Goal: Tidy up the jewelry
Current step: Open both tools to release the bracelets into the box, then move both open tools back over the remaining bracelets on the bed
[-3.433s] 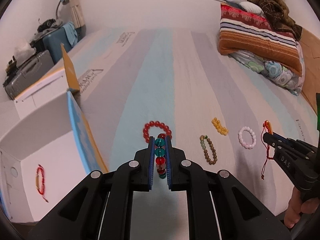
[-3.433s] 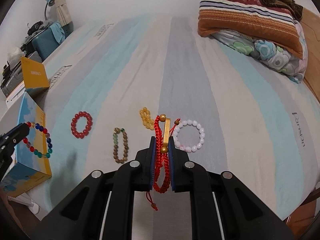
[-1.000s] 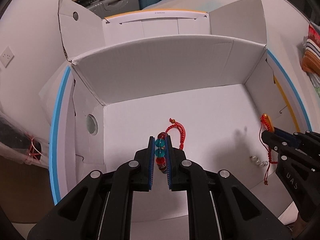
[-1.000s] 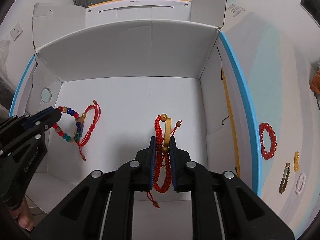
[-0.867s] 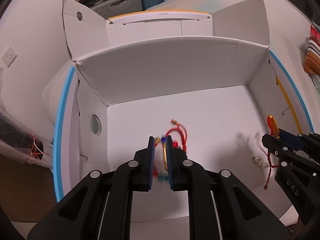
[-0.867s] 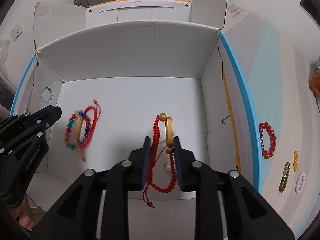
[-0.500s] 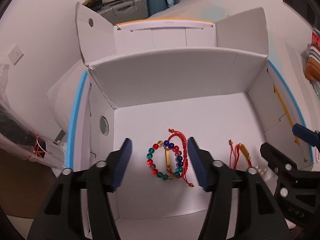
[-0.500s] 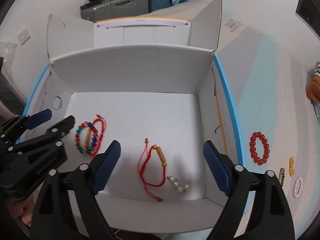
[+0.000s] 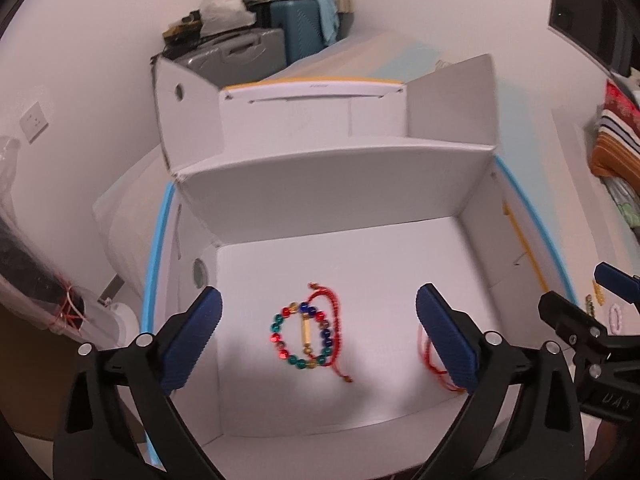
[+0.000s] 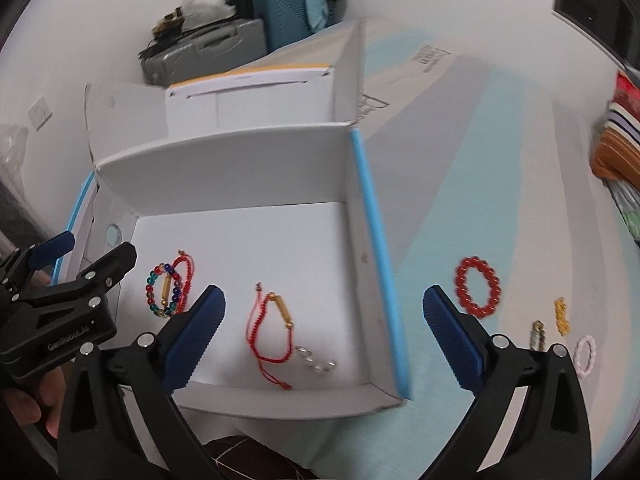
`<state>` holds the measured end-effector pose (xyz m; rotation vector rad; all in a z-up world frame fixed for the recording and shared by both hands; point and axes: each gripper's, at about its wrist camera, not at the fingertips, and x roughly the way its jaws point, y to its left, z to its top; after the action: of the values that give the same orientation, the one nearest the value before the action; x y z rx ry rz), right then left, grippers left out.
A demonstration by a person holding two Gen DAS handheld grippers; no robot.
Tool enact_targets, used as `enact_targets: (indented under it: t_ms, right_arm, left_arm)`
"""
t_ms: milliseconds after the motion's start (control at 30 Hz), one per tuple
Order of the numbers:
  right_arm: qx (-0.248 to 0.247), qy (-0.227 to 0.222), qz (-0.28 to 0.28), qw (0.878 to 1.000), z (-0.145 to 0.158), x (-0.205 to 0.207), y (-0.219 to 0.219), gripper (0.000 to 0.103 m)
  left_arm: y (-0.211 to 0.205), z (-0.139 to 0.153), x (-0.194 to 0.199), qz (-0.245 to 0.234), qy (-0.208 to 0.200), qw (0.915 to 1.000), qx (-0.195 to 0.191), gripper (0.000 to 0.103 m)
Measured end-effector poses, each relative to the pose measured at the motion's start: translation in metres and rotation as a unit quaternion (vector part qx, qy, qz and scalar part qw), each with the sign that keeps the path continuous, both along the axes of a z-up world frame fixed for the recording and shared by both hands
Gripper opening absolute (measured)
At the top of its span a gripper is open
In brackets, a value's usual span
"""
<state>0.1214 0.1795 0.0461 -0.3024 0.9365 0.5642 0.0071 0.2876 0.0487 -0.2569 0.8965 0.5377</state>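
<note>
Left tongs (image 9: 318, 342) spread wide, multicolored bead bracelet (image 9: 301, 338) lying in white box (image 9: 332, 184)

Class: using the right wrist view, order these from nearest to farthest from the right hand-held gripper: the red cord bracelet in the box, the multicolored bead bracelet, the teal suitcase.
1. Red cord bracelet: box floor, between the right hand-held gripper fingers.
2. Multicolored bead bracelet: box floor, farther left.
3. Teal suitcase: background, against the wall.
</note>
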Motion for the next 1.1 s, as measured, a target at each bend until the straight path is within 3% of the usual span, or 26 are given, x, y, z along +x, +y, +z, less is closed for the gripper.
enact_targets:
  t_ms: [567,867,1100]
  right_arm:
    - [-0.004,-0.052,-0.062,0.997,0.031,0.022,-0.109,0.095]
    - [-0.019,-0.067,-0.099,0.993,0.034,0.041,-0.172,0.095]
    - [-0.028,-0.053,-0.132,0.989,0.021,0.065,-0.212,0.095]
  left_arm:
    - [-0.102,0.040,0.057,-0.088,-0.034,0.9955,-0.009,0.097]
    - [-0.164,0.045,0.100,-0.141,-0.038,0.9893,-0.007,0.097]
    - [-0.208,0.032,0.130,-0.174,-0.028,0.9844,-0.008,0.097]
